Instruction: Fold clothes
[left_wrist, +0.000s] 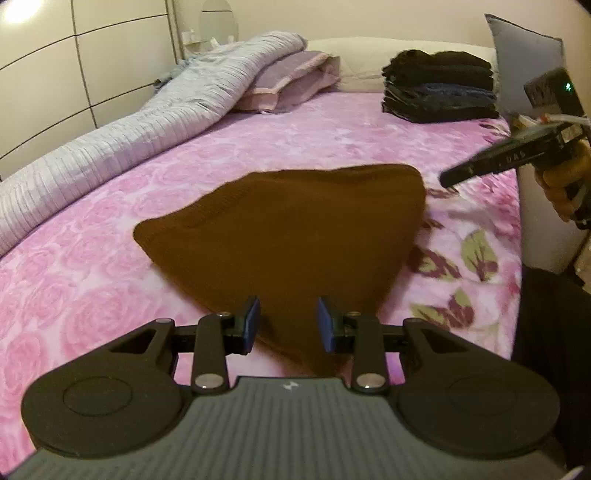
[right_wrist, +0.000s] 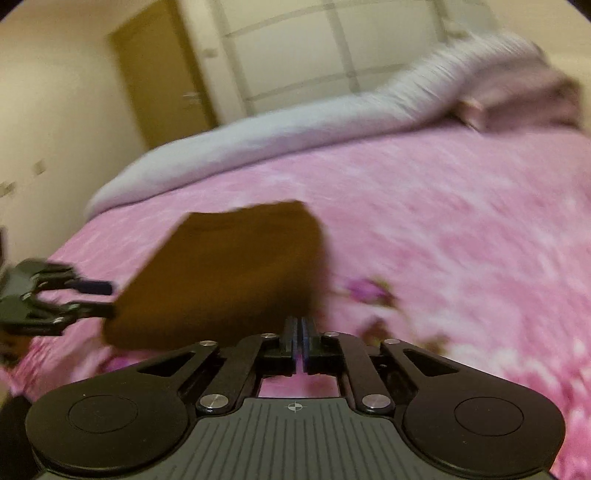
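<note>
The left gripper (left_wrist: 288, 321) hovers at the near edge of the bed, its blue-padded fingers (left_wrist: 252, 322) spread apart with nothing between them — the near corner of a folded brown knit garment (left_wrist: 295, 225) shows through the gap. That garment lies flat on the pink rose-print bedspread (left_wrist: 110, 288), roughly mid-bed and toward the right edge. The right gripper (right_wrist: 297, 334) has its fingers pressed together; the right wrist view is blurred, so it seems to hold nothing, with the brown cloth just ahead of its tips. In the left wrist view it hangs above the right edge, apart from the garment's far right corner. Farther back, a rolled grey quilt (left_wrist: 122, 144) runs along the left edge — a mauve pillow (left_wrist: 295, 79) beside it — and a stack of folded dark clothes (left_wrist: 439, 86) sits near the far right corner.
</note>
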